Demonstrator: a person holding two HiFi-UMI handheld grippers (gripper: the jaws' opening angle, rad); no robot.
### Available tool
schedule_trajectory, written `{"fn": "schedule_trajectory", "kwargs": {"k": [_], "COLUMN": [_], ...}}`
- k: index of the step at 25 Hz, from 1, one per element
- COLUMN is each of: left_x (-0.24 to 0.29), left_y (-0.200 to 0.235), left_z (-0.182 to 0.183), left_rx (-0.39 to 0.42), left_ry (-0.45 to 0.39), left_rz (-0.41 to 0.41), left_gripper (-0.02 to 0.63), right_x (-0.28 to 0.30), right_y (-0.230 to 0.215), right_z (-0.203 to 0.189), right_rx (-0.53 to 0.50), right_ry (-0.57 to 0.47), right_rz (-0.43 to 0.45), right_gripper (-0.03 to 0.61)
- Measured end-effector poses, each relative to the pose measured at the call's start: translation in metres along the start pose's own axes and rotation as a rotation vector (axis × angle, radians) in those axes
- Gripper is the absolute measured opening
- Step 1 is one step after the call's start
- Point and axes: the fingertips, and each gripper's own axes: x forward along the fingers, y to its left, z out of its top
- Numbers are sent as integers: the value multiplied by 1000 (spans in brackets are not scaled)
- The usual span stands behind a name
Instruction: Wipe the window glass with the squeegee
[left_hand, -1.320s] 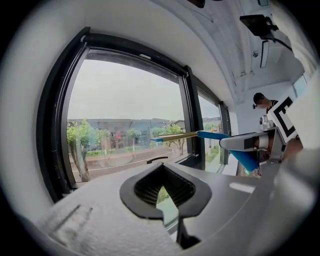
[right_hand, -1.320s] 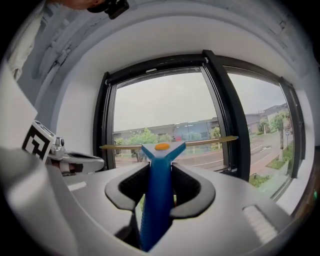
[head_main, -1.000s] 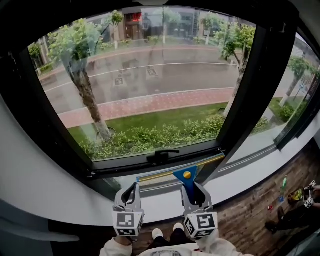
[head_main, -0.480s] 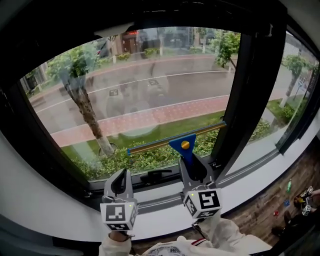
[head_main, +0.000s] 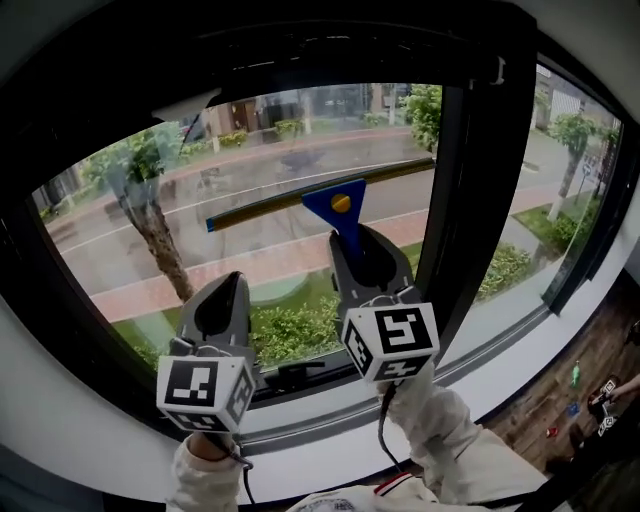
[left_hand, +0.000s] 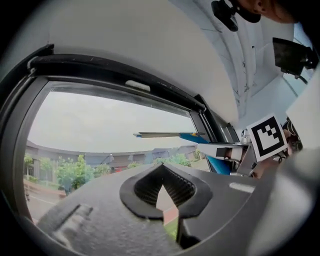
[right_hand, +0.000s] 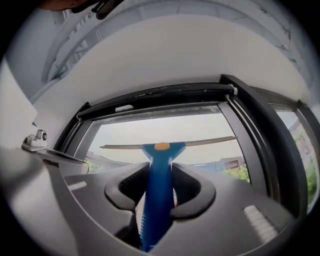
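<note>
Blue-handled squeegee (head_main: 338, 205) in the right gripper (head_main: 362, 255), raised against the window glass (head_main: 290, 130). Over the last second the tool has climbed from the lower sill, through the middle of the pane, to the upper part of the glass. Its blade now lies just below the top of the black window frame (head_main: 470, 180), tilted so that its left end sits lower in the head view. The climb most likely brings the blade to the top of the pane, ready for a downward pull. Whether the rubber edge actually presses on the glass cannot be told from any view.

Right gripper view: the jaws are clenched on the squeegee (right_hand: 159, 170) handle, which runs straight up between them – the crossbar lies level ahead of the right gripper (right_hand: 159, 197).

Left gripper (head_main: 225, 300): held lower and to the left of the tool, well apart from it and taking no part. In its own view the left gripper (left_hand: 162, 192) has its jaws closed together with nothing between them – only a sliver of the street shows through.

Pose: the right arm reaches up and forward, its pale sleeve (head_main: 440, 430) stretched below the marker cube. The left arm is raised less. The window handle (head_main: 290, 375) sits at the lower rail between the two grippers.
</note>
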Motion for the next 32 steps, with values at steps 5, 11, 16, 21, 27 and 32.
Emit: {"fn": "schedule_trajectory", "kwargs": {"k": [5, 11, 16, 21, 27, 32], "left_x": [22, 41, 47, 52, 54, 52], "left_y": [-2, -7, -12, -16, -9, -8], "left_z": [46, 78, 92, 86, 75, 68], "left_rx": [28, 64, 65, 24, 23, 20], "left_ry": [-51, -78, -94, -89, -62, -51], "left_rz": [-18, -32, -58, -92, -78, -78], "left_gripper": [0, 0, 0, 0, 0, 0], "right_x": [35, 68, 91, 107, 116, 113], "right_y": [-19, -39, -47, -51, -52, -51], "right_z": [52, 93, 114, 127, 117, 104], "right_rx": [-18, -57, -65, -42, -28, -34], "right_ry": [-69, -114, -129, -143, -118, -107], "right_rz": [-30, -54, -54, -60, -66, -72], "right_gripper": [141, 141, 141, 141, 141, 141]}}
